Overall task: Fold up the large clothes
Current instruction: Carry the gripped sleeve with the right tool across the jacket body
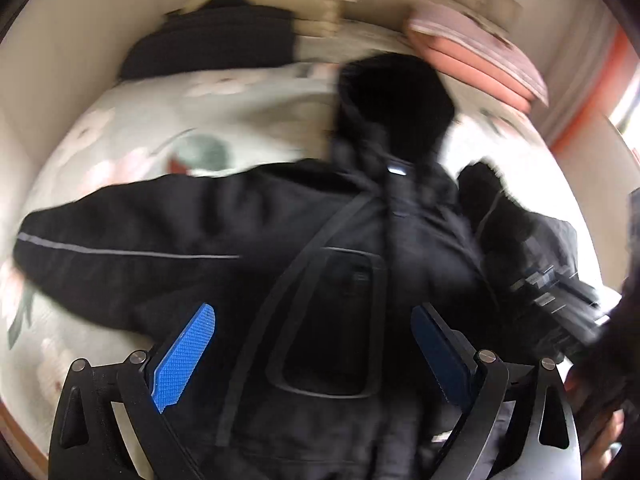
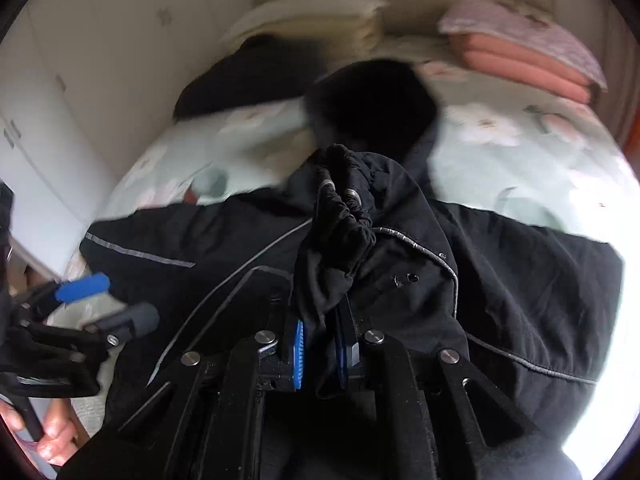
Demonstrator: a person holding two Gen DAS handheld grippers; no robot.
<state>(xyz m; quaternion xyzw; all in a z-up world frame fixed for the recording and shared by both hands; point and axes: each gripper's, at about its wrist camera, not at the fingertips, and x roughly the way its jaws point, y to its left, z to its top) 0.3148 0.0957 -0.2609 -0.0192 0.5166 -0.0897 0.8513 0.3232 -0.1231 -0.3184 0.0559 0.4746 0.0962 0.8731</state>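
Observation:
A large black jacket (image 1: 248, 240) with grey piping lies spread on a floral bedspread (image 1: 132, 136), hood toward the far end. My left gripper (image 1: 312, 320) is open above the jacket's chest pocket, blue pads wide apart, holding nothing. My right gripper (image 2: 320, 340) is shut on a bunched fold of the black jacket (image 2: 340, 232), near the elastic cuff, and lifts it above the jacket body. The right gripper also shows at the right of the left wrist view (image 1: 552, 280). The left gripper shows at the left of the right wrist view (image 2: 92, 300).
Another dark garment (image 2: 256, 76) lies at the bed's far left. Cream folded bedding (image 2: 320, 16) and pink folded blankets (image 2: 528, 52) are stacked by the headboard. White cupboards (image 2: 60, 80) stand left of the bed.

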